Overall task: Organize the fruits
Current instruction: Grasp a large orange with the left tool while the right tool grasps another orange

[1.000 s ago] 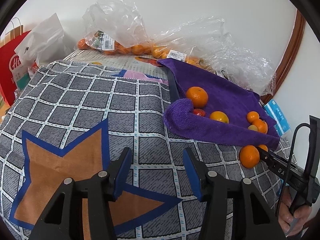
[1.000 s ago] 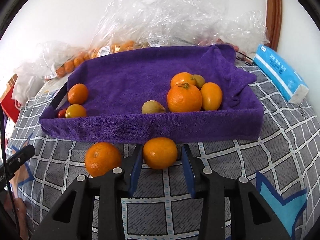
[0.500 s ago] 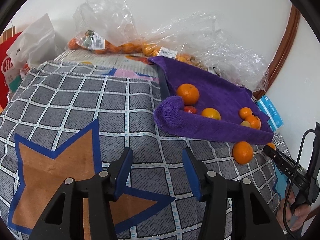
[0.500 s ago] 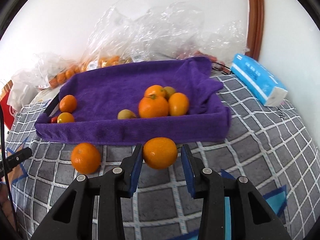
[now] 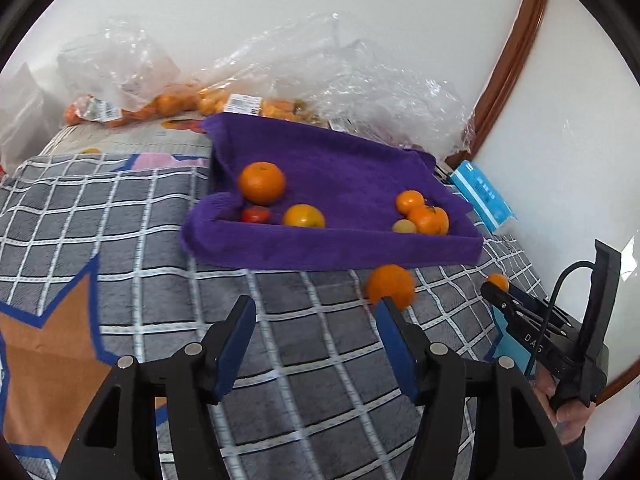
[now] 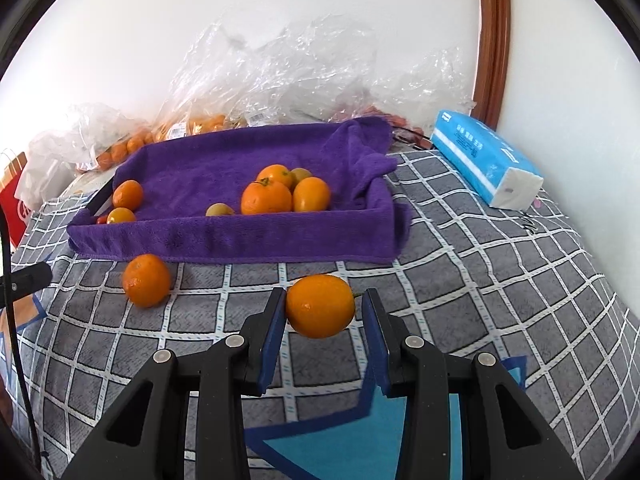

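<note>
Right claw (image 6: 324, 312) clamped on 1 orange (image 6: 320, 306), held just off the checked blanket (image 6: 500, 280), a bit in front of the purple towel tray's (image 6: 240, 236) near edge. Left claw (image 5: 316, 340) empty, jaws just spread wider, nothing between. Another loose orange (image 5: 390, 286) sat on the blanket right by the tray's front edge. Several fruits already inside the tray.

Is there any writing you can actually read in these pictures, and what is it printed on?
"DAS": white letters on the black body of the right gripper, seen from the left wrist; more letters may be cut off.
Blue tissue pack: white print, too small to read.
Barcode labels on the plastic fruit bags: blurred, unreadable.
Red paper bag: white lettering, mostly cut off, unreadable.
</note>
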A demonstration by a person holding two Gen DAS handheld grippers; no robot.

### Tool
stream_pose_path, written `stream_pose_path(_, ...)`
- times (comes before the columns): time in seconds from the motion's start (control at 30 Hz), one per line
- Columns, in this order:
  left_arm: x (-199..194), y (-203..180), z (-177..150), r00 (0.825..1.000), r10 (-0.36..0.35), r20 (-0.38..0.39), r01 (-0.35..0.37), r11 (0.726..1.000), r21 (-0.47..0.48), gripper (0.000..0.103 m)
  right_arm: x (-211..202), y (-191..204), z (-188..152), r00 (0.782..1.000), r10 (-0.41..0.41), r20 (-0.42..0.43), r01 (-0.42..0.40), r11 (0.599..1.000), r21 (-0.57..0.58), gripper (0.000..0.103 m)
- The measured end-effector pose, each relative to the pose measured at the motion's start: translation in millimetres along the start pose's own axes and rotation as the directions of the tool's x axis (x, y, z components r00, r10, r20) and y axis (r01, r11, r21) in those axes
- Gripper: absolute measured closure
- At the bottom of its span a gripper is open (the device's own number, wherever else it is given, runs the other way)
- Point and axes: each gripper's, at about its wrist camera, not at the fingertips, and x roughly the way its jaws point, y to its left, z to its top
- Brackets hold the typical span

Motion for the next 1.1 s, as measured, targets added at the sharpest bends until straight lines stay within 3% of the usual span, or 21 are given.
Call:
stream_pose_path(0.2,22,-21,2,0.998,-0.032,-0.059,0.033,0.999,0.017,0.043,-4,-15,-3,0.999,-0.034,0.01,0.034,0.999,0.004,0.065)
stream_pose_path(0.47,41,-44,7,0.996,-0.049,-0.078,0.054,0.997,0.063,0.043,3,-38,-4,0.999,0.032,-0.026,-0.029,0.995,0.1,0.065)
stream_pose_path(0.67,62,-54,6,0.996,-0.01,-0.086,0.019,0.994,0.109,0.044,6,-39,-5,0.997,0.064,-0.037,-0.06,0.992,0.113,0.065)
stream_pose_path(0.7,67,-54,4,0.996,-0.002,-0.087,0.012,0.994,0.11,0.046,7,-38,-5,0.997,0.064,-0.04,-0.059,0.992,0.11,0.065)
stream_pose_path(0.8,67,-55,2,0.994,-0.064,-0.089,0.074,0.99,0.119,0.065,9,-37,-5,0.996,0.072,-0.051,-0.066,0.992,0.103,0.065)
stream_pose_path(0.93,61,-56,0,0.996,-0.069,-0.064,0.078,0.988,0.135,0.066,9,-37,-5,0.996,0.077,-0.055,-0.071,0.992,0.105,0.065)
stream_pose_path(1.1,51,-50,3,0.997,-0.082,-0.006,0.082,0.993,0.089,0.066,8,-41,-6,0.995,0.083,-0.048,-0.076,0.988,0.132,0.065)
